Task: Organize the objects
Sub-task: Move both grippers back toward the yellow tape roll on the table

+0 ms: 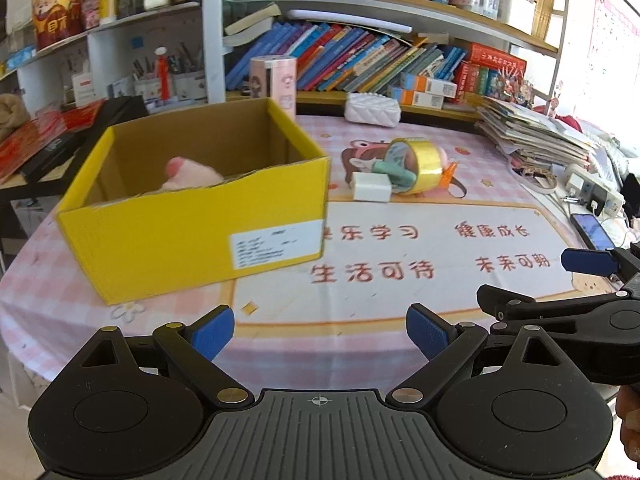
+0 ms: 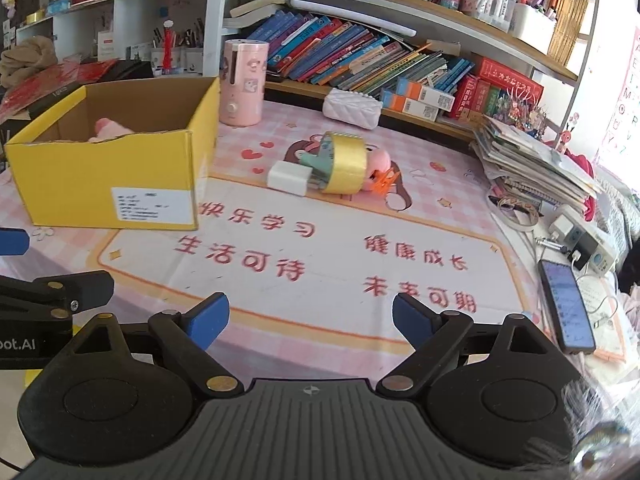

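I see the gold tape roll (image 2: 346, 164) lying ahead, closer to my right gripper (image 2: 310, 322), and both it and my left gripper (image 1: 320, 334) stand apart, empty.

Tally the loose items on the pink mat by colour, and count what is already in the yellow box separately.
Gold: 1, tape roll
White: 1, charger block
Orange: 1, clip
Teal: 1, small item partly hidden by the roll
Pink, in the yellow box: 1, soft toy
Total: 5
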A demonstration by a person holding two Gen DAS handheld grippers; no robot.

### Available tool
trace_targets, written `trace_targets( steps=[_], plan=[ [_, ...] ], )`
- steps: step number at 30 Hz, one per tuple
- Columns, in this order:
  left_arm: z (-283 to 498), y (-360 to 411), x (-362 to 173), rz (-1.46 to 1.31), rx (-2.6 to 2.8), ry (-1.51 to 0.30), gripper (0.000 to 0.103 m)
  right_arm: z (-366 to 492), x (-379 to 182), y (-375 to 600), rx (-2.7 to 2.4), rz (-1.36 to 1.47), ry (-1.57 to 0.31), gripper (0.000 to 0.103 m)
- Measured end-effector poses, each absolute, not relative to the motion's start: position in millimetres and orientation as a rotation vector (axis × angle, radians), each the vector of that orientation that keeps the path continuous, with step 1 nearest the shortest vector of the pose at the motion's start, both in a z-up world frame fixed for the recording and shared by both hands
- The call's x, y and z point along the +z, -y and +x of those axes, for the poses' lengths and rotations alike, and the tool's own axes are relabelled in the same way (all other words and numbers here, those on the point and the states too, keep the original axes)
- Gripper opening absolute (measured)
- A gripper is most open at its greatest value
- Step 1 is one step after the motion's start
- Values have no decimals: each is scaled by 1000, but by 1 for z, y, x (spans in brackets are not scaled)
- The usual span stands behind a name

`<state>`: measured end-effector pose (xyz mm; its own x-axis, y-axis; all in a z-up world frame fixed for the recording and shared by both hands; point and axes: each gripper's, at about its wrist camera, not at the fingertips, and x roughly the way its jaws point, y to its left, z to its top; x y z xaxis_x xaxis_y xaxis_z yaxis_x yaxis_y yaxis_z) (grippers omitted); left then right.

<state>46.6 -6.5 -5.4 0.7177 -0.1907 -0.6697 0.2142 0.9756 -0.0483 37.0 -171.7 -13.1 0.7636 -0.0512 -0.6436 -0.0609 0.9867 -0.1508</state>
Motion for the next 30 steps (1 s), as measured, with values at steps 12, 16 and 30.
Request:
trace_targets(
  steps=[12,16,30],
  plan=[
    [93,51,-7,32,-202,-748,95,93,-15,217,18,-166,-735,89],
    [108,65,-7,33,-181,-748,95,114,-16,229,42,-167,-740,89],
    [148,108,-2,34,-110,-740,99,176,-15,274,122,-135,-728,89]
  ],
)
